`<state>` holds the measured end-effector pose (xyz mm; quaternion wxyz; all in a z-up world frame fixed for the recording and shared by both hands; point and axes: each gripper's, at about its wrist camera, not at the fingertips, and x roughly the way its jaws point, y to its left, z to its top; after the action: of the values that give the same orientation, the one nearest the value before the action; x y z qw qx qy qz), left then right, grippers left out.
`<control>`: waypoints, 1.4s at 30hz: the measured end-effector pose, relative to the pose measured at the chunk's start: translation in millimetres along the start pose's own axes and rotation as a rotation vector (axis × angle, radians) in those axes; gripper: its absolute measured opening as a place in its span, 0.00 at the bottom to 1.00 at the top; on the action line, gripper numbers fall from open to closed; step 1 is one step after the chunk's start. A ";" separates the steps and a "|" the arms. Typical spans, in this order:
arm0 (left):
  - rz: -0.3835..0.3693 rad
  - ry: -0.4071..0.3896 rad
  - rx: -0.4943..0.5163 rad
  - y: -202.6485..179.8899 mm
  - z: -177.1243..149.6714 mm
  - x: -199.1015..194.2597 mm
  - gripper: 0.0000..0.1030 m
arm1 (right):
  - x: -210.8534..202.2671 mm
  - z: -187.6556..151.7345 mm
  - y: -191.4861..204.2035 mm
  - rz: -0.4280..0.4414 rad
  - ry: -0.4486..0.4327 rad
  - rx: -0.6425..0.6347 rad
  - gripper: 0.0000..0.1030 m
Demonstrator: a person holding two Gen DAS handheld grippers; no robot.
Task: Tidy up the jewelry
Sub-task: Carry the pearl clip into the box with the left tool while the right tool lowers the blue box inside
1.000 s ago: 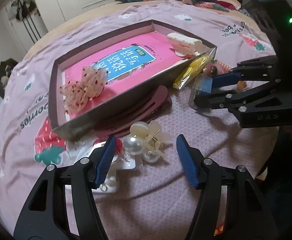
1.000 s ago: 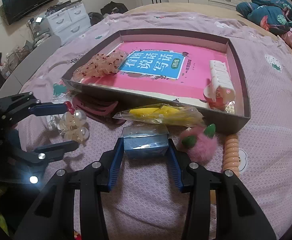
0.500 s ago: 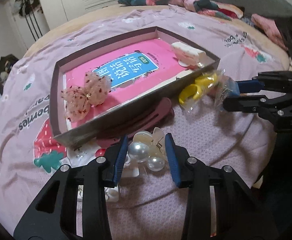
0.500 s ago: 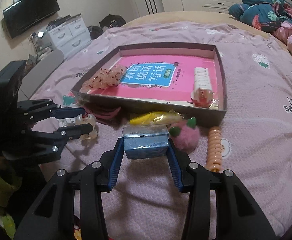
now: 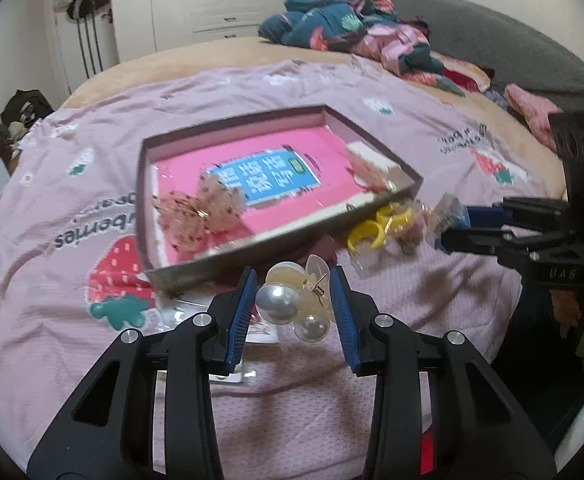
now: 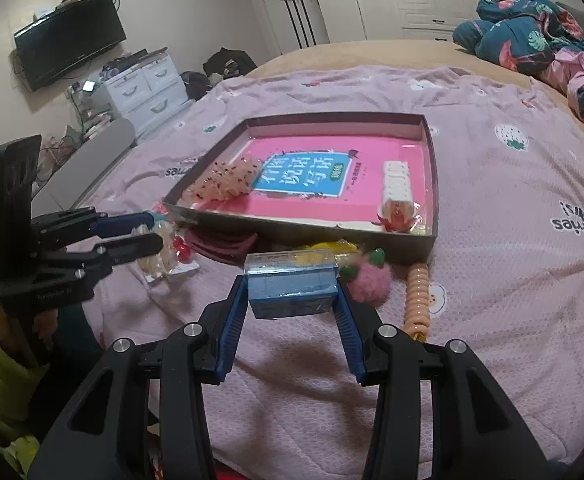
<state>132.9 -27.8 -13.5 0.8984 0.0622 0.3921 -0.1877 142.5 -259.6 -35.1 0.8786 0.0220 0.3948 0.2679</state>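
My left gripper (image 5: 293,280) is shut on a cream claw clip with big pearls (image 5: 278,304) and holds it above the pink bedspread. In the right wrist view the same left gripper (image 6: 148,232) grips the pearl clip (image 6: 160,258) at the left. My right gripper (image 6: 291,284) is shut on a small blue box in clear wrap (image 6: 292,290), also off the bed. The left wrist view shows that right gripper (image 5: 452,228) at the right edge. Beyond both lies a dark shallow tray (image 6: 332,120) with a pink book inside, a glittery bow (image 6: 224,182) and a white clip (image 6: 397,182).
In front of the tray lie bagged yellow clips (image 5: 376,228), a pink pompom (image 6: 370,282), an orange spiral tie (image 6: 418,300), a dark red clip (image 6: 220,240) and a card with red cherries (image 6: 182,246). Crumpled bedding (image 5: 352,32) sits at the far end.
My left gripper's jaws closed on the pearl clip and lifted it off the bed. My right gripper rose and drew back from the tray with the blue box still in it.
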 end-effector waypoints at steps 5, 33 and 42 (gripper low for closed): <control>0.028 -0.037 -0.037 15.6 6.0 -15.0 0.29 | -5.8 5.5 6.1 0.004 -0.018 -0.019 0.40; 0.073 -0.166 -0.120 56.7 67.5 -27.5 0.29 | -20.4 87.6 10.2 -0.016 -0.181 -0.052 0.40; 0.047 -0.168 -0.148 58.5 85.8 -6.0 0.29 | -14.4 112.4 -10.7 -0.053 -0.205 -0.019 0.40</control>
<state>210.2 5.7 47.6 0.9344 -0.0111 0.3267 -0.1418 218.8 -256.4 49.3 0.9213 0.0307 0.3005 0.2447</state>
